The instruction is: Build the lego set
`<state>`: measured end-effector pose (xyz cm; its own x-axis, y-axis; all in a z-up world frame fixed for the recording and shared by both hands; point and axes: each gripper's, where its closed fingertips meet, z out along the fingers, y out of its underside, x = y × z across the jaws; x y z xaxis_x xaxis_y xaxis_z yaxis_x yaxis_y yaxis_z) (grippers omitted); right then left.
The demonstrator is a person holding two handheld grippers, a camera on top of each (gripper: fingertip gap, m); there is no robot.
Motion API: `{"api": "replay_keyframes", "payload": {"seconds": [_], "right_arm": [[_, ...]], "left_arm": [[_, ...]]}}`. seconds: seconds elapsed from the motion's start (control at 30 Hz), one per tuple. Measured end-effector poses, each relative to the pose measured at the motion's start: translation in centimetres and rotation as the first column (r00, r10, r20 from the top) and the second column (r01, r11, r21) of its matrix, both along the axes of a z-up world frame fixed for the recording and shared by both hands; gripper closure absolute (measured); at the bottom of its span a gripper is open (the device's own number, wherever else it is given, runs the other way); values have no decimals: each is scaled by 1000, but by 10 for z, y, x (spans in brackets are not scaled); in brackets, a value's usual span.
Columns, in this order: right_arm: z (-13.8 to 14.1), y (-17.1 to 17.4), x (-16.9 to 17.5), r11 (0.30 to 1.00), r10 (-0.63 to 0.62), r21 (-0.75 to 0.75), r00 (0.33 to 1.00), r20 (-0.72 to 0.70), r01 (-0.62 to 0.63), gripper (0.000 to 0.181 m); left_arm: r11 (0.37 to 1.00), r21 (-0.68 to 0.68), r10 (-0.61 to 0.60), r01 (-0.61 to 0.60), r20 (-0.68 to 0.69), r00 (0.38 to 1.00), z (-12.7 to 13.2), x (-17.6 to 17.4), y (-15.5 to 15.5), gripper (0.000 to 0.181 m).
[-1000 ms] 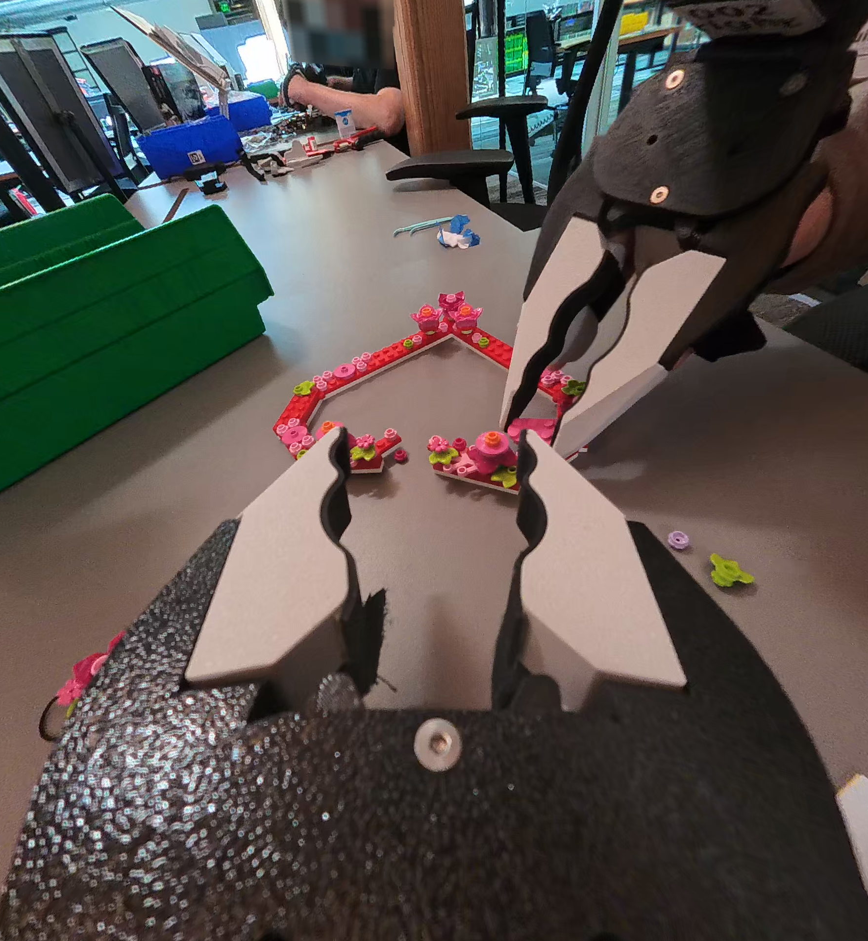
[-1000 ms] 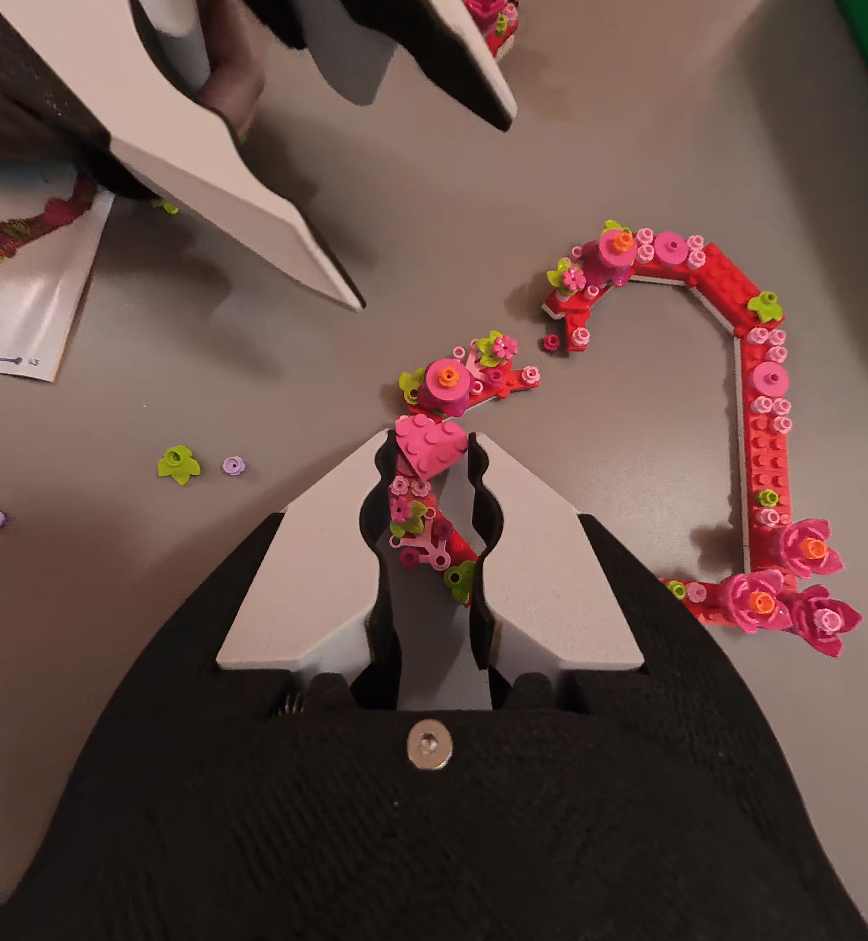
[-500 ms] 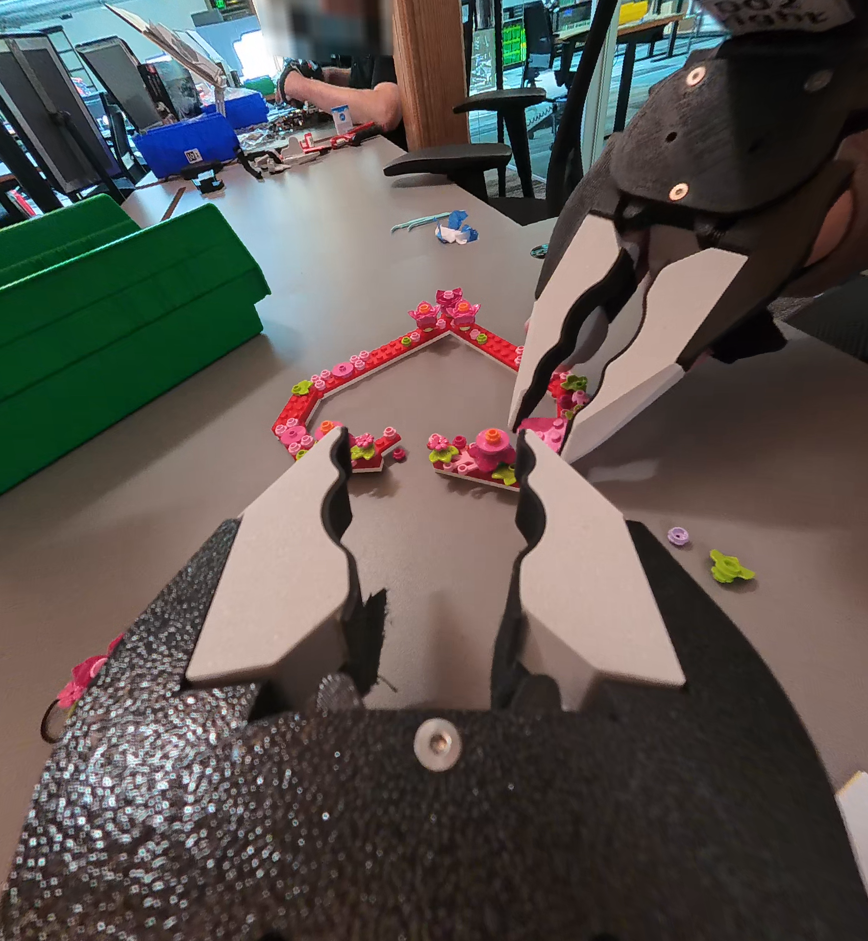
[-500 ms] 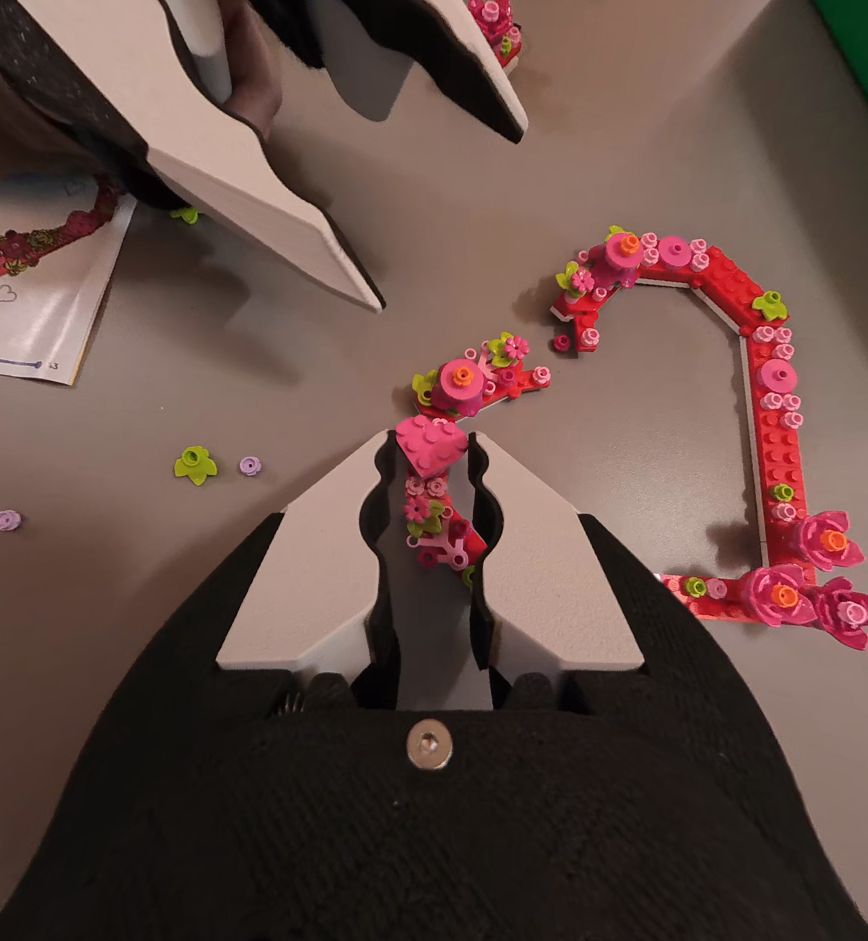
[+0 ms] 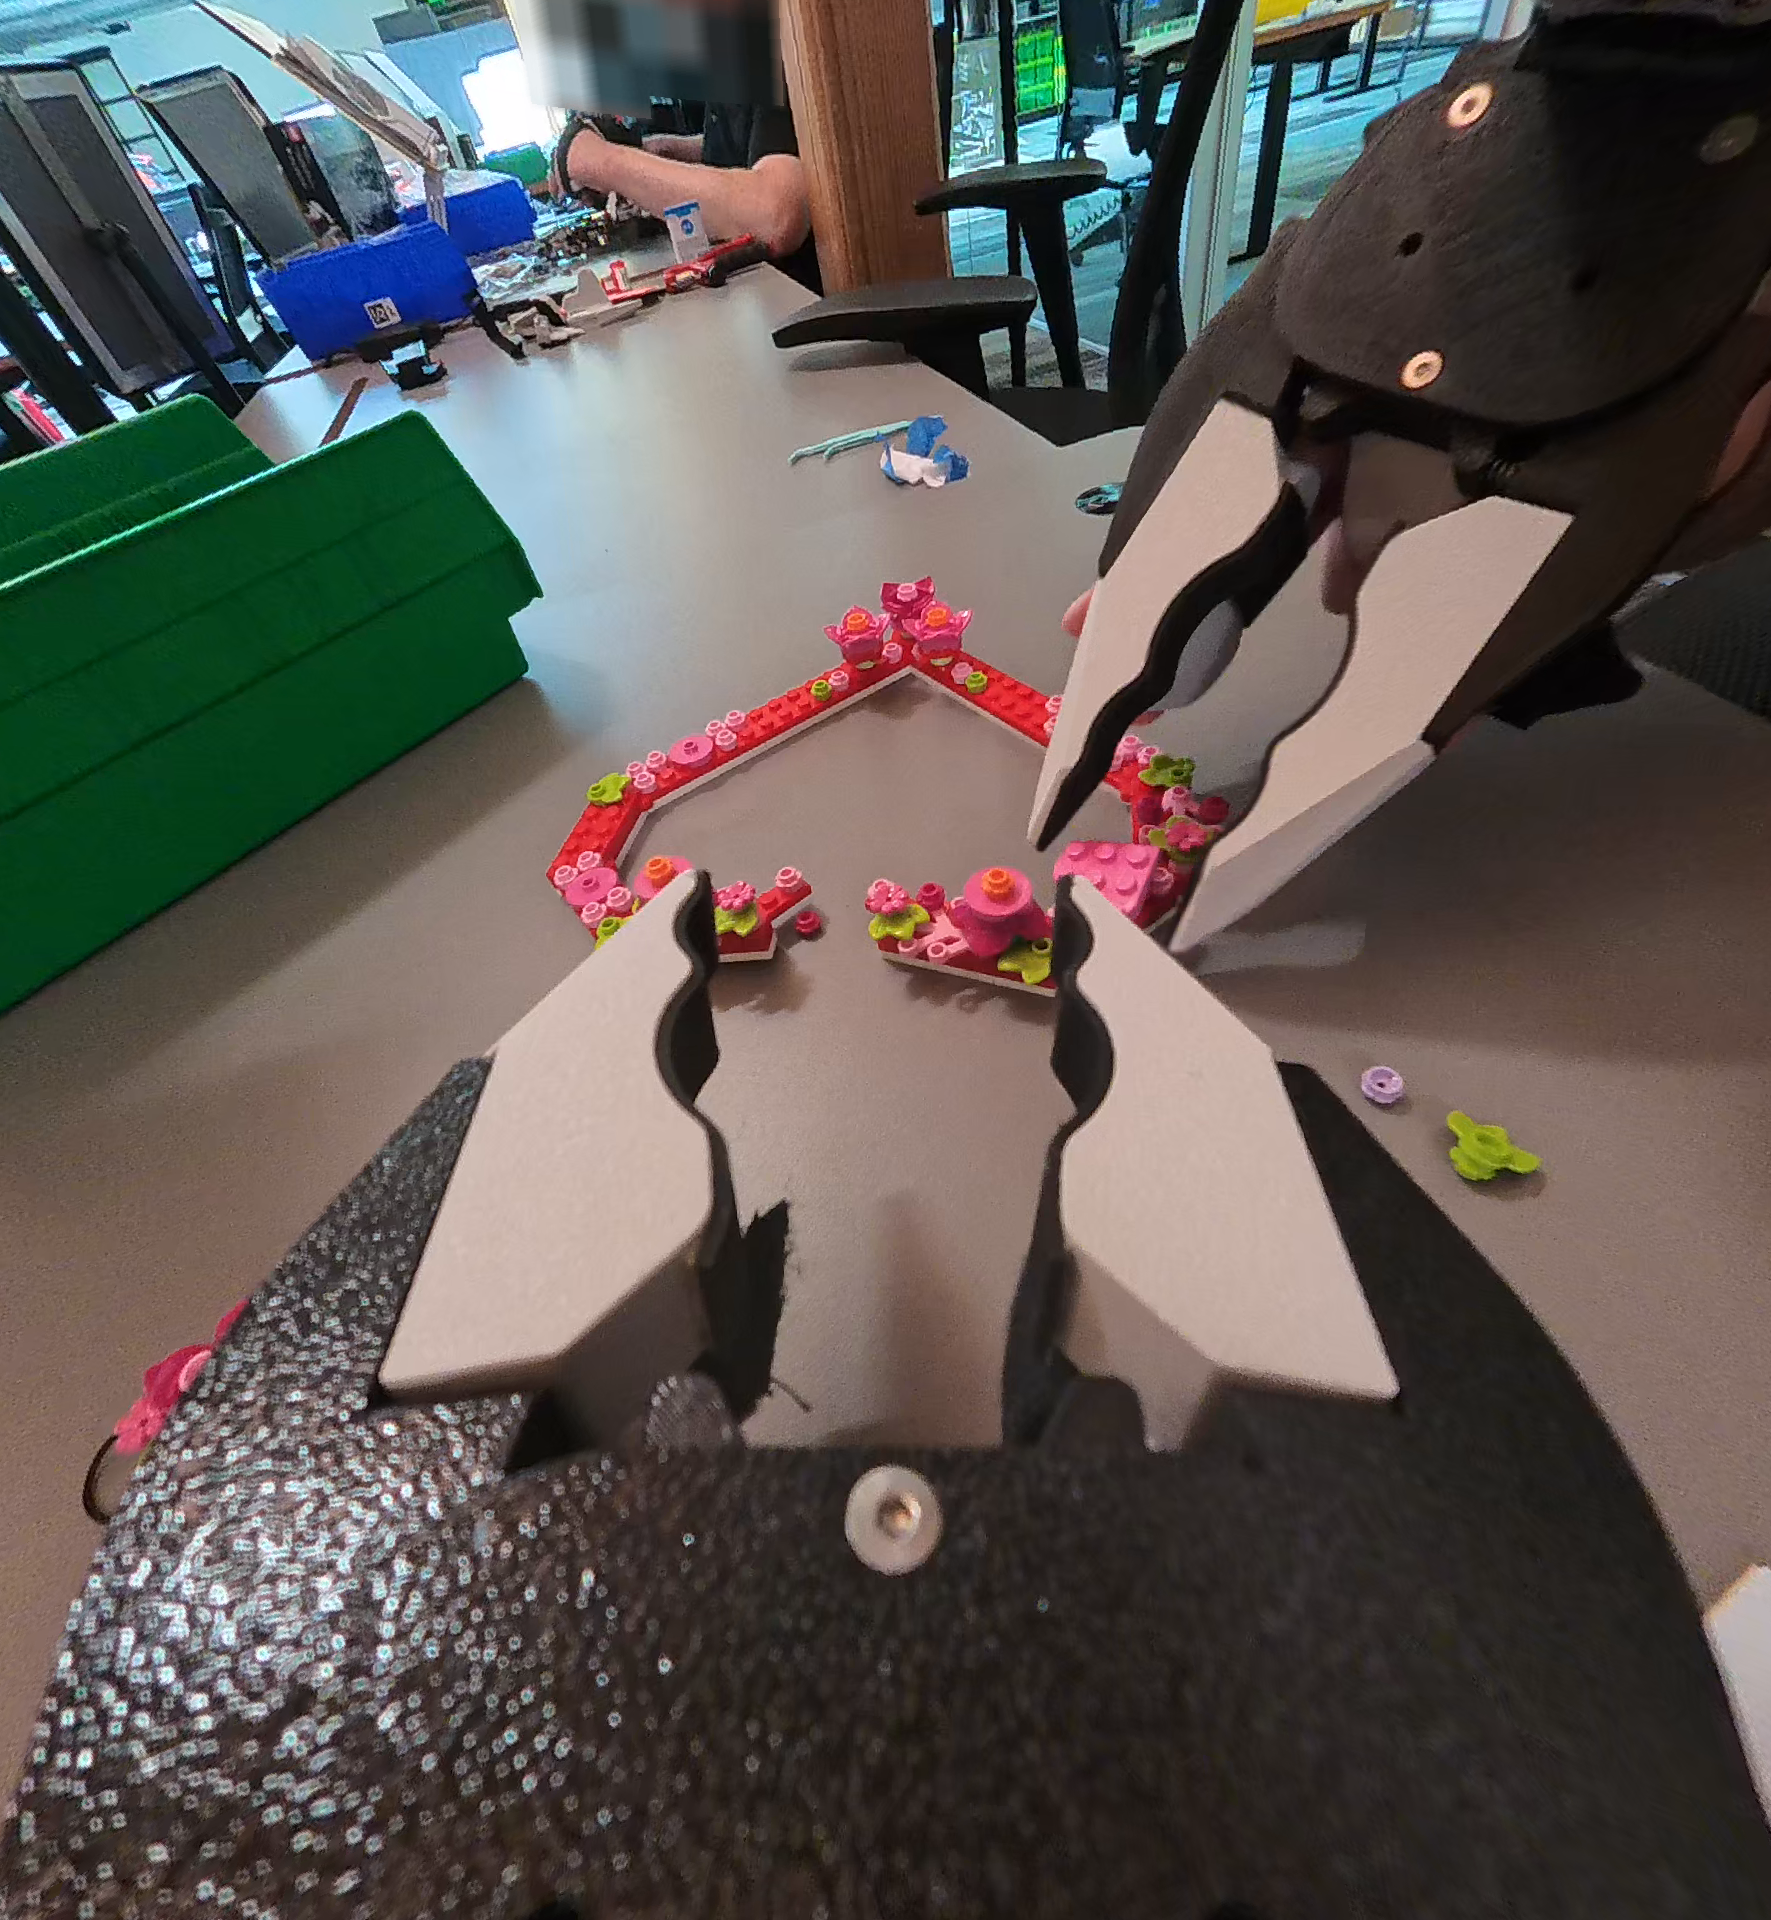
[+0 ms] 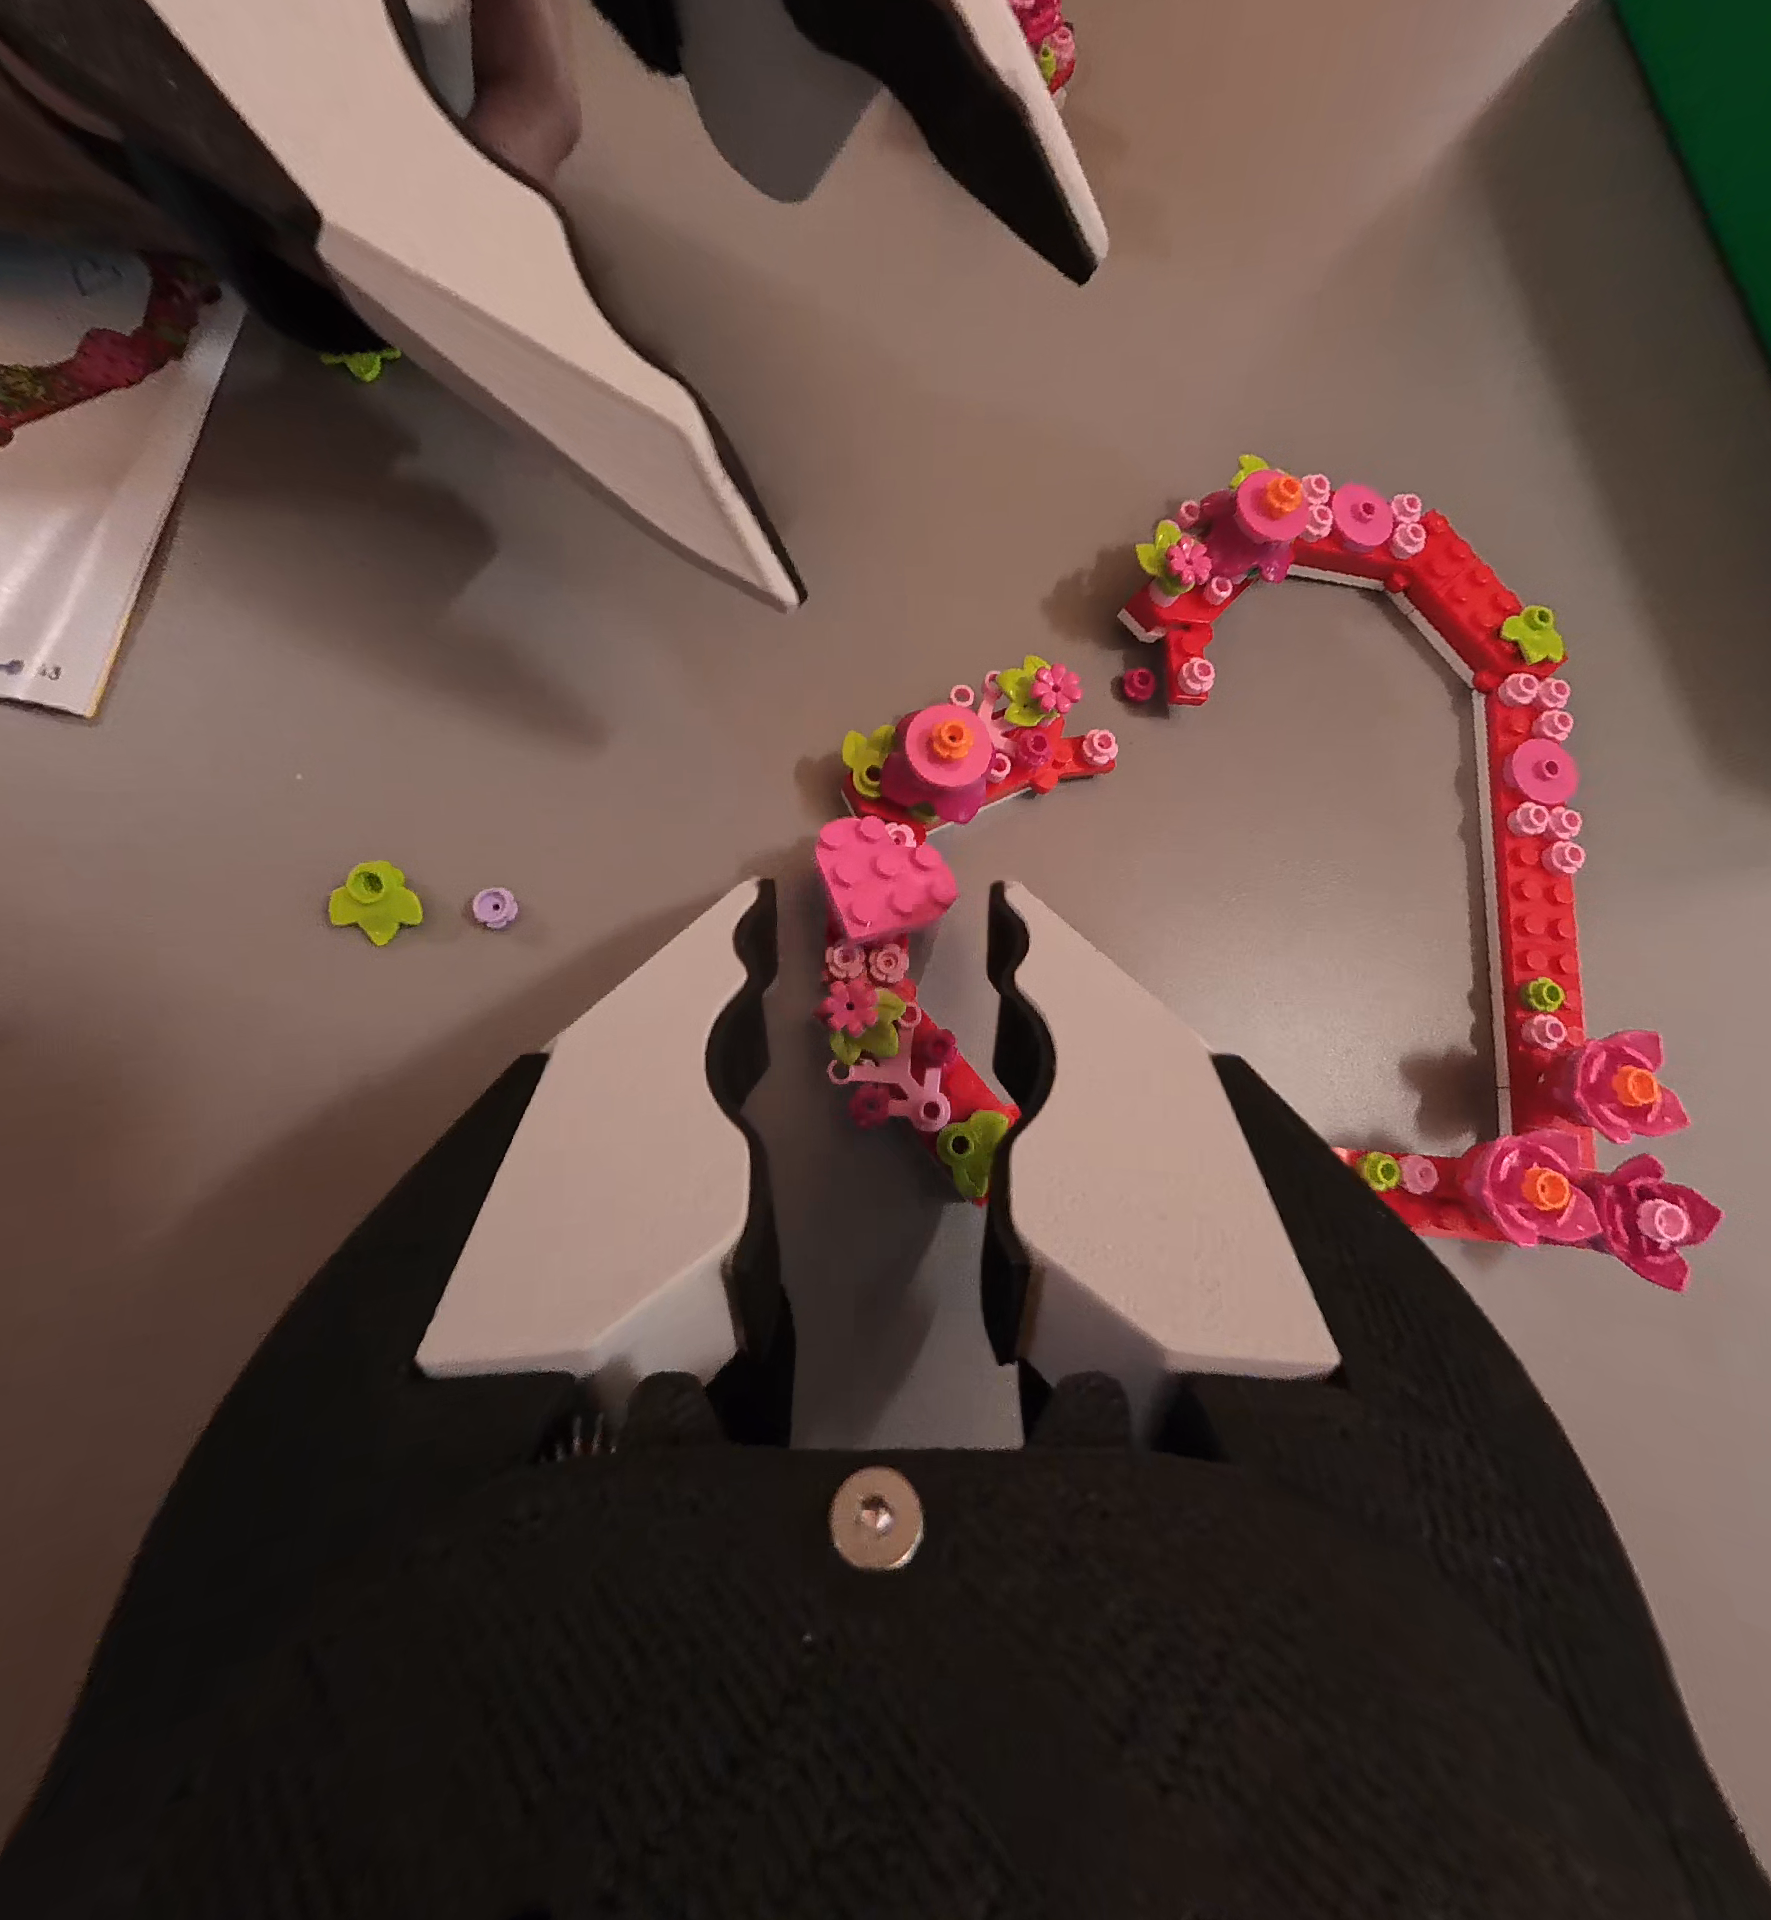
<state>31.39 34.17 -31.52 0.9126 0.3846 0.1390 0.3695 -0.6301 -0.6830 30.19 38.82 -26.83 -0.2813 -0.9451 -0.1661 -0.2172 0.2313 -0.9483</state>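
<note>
A red lego heart frame (image 5: 756, 727) with pink flowers and green leaves lies on the grey table, and it also shows in the right wrist view (image 6: 1530, 904). A pink heart brick (image 6: 886, 878) rests on the frame's near arm, seen too in the left wrist view (image 5: 1115, 868). My right gripper (image 6: 883, 894) is open, its fingers on either side of that arm and brick without gripping. It shows from the side in the left wrist view (image 5: 1115, 888). My left gripper (image 5: 878, 888) is open and empty, just short of the frame's gap, and appears in the right wrist view (image 6: 938, 431).
Green bins (image 5: 185, 644) stand left of the frame. A loose green leaf (image 6: 374, 902) and a lilac stud (image 6: 494, 907) lie on the table. An instruction booklet (image 6: 29, 499) lies beyond them. A person sits at the table's far end.
My right gripper has opened and let go of the pink heart brick, which stays on the frame. The left gripper has stayed open and barely moved.
</note>
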Motion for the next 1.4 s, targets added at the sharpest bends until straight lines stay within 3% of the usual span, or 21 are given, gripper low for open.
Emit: {"api": "replay_keyframes", "payload": {"seconds": [0.13, 0.37, 0.8, 0.93, 1.17, 1.4], "right_arm": [[-2, -10, 4, 999, 50, -17, 998, 38, -49, 135], [-3, -22, 8, 992, 113, -53, 993, 41, -111, 146], [-7, -8, 2, 994, 50, -104, 998, 42, -45, 158], [-10, -8, 1, 992, 75, -107, 996, 46, -70, 165], [-10, -9, 3, 991, 118, -70, 991, 60, -113, 166], [-2, -9, 4, 992, 123, -16, 992, -19, -124, 166]], "left_arm": [[1000, -3, -2, 2, 3, 1000, 0, -1, 0, 119], [1000, 5, -27, 27, 14, 1000, 1, -4, -4, 119], [994, 90, -54, 53, 8, 999, -5, -5, -12, 118], [978, 210, -5, 12, -32, 999, -18, -2, -5, 120], [908, 405, -88, 104, -57, 994, -30, -3, -28, 119], [877, 466, -120, 120, -30, 992, -29, -5, -34, 122]]}}
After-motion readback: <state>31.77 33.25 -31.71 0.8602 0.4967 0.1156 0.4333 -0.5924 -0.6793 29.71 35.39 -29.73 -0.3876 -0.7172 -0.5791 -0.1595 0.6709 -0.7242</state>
